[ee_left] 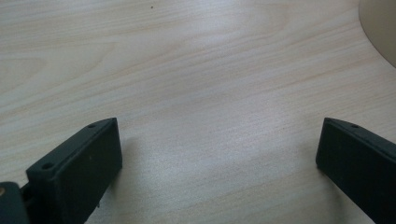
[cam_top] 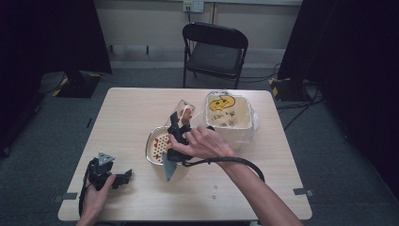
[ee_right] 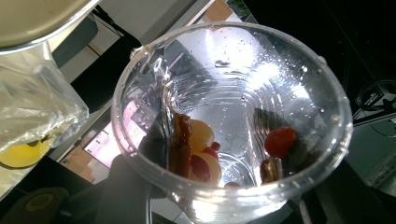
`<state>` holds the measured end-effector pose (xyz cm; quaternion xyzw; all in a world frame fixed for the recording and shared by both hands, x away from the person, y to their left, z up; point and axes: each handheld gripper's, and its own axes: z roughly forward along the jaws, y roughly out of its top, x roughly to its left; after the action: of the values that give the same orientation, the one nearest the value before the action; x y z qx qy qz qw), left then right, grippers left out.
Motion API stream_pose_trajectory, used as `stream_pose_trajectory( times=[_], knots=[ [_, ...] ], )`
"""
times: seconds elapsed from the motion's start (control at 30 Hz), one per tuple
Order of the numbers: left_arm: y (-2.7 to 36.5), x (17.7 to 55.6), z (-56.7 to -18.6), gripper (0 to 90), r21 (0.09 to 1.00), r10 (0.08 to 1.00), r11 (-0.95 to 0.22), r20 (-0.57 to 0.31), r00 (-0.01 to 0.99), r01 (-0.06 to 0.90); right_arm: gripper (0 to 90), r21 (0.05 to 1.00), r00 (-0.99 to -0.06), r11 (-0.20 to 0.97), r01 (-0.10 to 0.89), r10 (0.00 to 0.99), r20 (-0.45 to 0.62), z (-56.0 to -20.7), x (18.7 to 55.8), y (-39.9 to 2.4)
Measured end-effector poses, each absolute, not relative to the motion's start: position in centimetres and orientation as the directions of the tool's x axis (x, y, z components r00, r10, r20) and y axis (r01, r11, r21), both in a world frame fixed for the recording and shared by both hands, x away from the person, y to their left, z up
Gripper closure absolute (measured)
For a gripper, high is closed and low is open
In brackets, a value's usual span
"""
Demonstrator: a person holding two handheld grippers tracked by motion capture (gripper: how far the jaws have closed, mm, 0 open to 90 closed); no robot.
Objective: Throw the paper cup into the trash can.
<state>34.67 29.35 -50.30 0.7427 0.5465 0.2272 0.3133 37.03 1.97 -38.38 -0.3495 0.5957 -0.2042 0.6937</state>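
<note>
Tilting above the bowl [cam_top: 157, 143], clear cup [ee_right: 231, 121] clamped in right tongs [cam_top: 181, 120]; left tongs [ee_left: 219, 154] apart.

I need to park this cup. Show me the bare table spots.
Bare: the far left of the table, beyond the left tool, and the near edge right of the forearm. Crowded: the middle, where the strainer bowl, the lined bin and the right tool holding the cup sit close.

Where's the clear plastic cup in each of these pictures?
High view: clear plastic cup centre, tilted in the right gripper above the metal bowl.
Left gripper view: not in it.
Right gripper view: cup central, mouth toward camera.
Shared landmark: plastic-lined bin, upper left in right gripper view.
</note>
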Motion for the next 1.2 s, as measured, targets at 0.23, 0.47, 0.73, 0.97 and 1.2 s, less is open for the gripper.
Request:
stream_pose_trajectory(
  times=[0.23,0.47,0.73,0.97,1.2],
  knots=[
    [29.4,34.7,-50.3,0.0,0.714,0.954,-0.208,-0.004,0.3,0.669,52.3,-0.546,0.103,0.819,-0.175,-0.536,-0.838,-37.7,37.2,1.9],
    [29.3,34.7,-50.3,0.0,0.716,0.955,-0.2,-0.01,0.296,0.669,52.5,-0.171,-0.099,0.955,-0.244,-0.2,-0.975,-36.0,37.4,2.0],
    [29.3,34.7,-50.3,0.0,0.715,0.955,-0.2,-0.01,0.296,0.67,53.8,0.296,-0.346,0.937,-0.187,0.219,-0.912,-34.7,38.1,0.7],
    [29.3,34.7,-50.3,0.0,0.715,0.955,-0.202,-0.009,0.298,0.669,54.3,0.681,-0.51,0.727,-0.087,0.554,-0.657,-34.1,39.3,-1.9],
    [29.3,34.7,-50.3,0.0,0.715,0.955,-0.2,-0.01,0.296,0.67,53.9,0.887,-0.611,0.461,0.024,0.709,-0.352,-33.9,40.2,-3.4]
  ],
)
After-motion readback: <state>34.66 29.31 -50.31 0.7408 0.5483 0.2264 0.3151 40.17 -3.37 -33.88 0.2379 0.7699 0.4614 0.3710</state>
